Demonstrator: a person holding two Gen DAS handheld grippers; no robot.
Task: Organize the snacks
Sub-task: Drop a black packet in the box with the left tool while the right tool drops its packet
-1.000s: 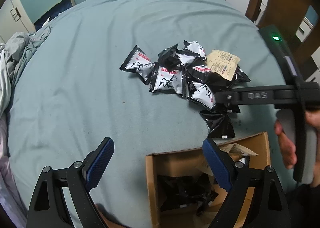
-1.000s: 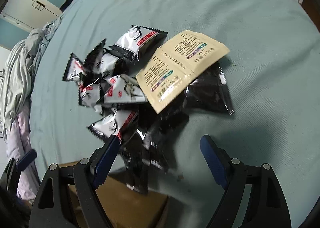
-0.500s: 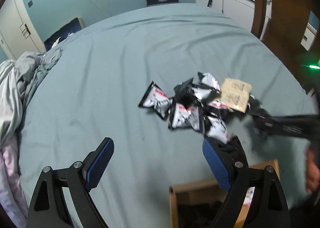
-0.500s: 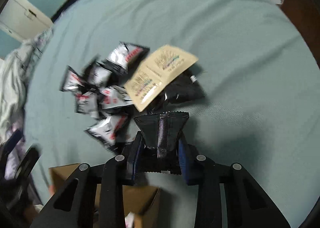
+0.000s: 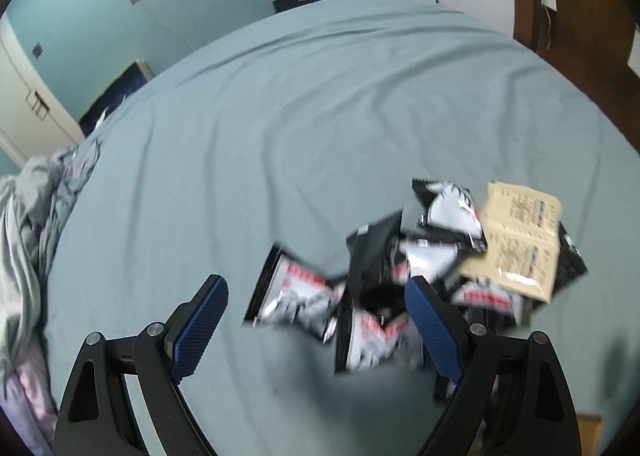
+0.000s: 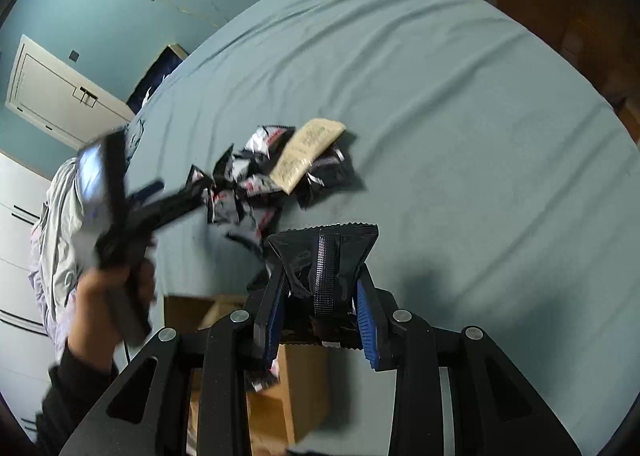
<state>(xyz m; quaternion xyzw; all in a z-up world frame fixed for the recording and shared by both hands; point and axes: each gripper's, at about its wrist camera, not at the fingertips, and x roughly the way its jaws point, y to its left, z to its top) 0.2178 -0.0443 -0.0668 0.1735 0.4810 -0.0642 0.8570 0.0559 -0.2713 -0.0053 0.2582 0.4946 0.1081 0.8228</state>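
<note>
The left claw (image 5: 316, 332) has swung away from the cardboard box (image 6: 208, 306) toward the snack pile (image 5: 420, 276), jaws spread wide and empty, packets lying just ahead and right of it. The right claw (image 6: 322, 304), open a second ago, now pinches a black packet (image 6: 324, 252) lifted above the bed (image 6: 460, 104), long axis pointing forward, flared serrated end outermost.

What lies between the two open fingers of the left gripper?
In the left wrist view, the left gripper frames black-and-white snack packets lying on the teal sheet; nothing is gripped.
</note>
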